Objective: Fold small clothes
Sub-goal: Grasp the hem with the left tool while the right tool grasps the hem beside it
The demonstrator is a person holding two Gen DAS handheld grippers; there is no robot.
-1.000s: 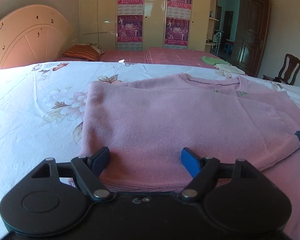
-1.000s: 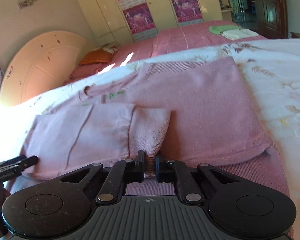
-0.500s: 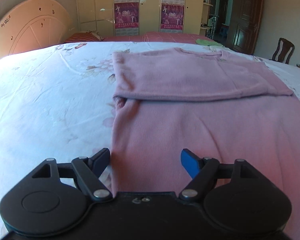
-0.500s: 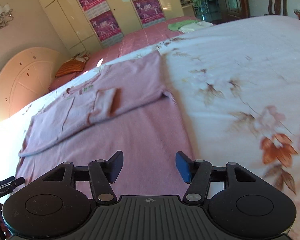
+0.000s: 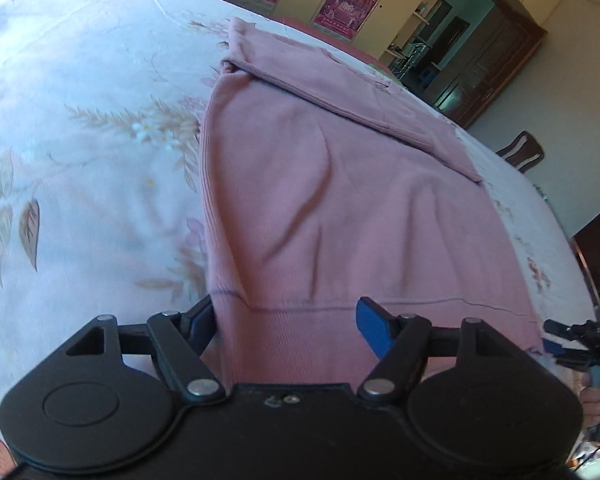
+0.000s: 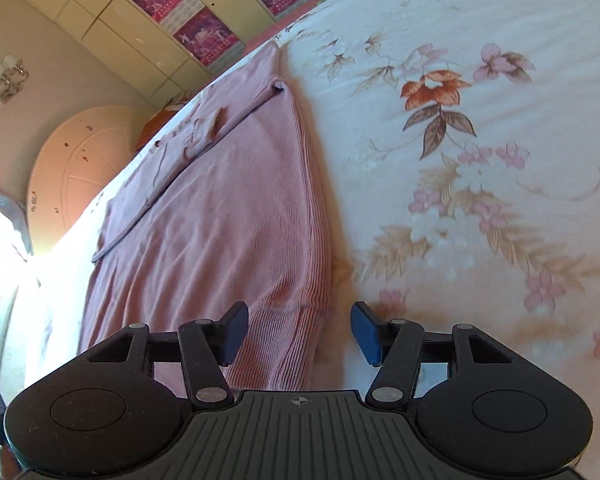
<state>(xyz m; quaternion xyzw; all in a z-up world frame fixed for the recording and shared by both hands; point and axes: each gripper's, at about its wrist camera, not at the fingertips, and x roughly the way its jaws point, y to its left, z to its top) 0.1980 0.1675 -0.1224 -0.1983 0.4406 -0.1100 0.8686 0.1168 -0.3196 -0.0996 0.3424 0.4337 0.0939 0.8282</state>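
L tongs [image 5: 287, 326], R tongs [image 6: 300, 330] agape.

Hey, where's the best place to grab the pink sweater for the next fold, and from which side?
Probably the ribbed hem, one near corner per claw. The pink sweater lies flat on the floral bedsheet, sleeves already folded across its far end, so the hem is the free near edge. Both claws, left and right, are open at those corners; come in low from the near side.

Cream wardrobe [image 6: 147, 40] with purple posters [image 6: 203, 38], rounded headboard [image 6: 79, 168], wall lamp [image 6: 9, 76], dark wooden door [image 5: 488, 68]
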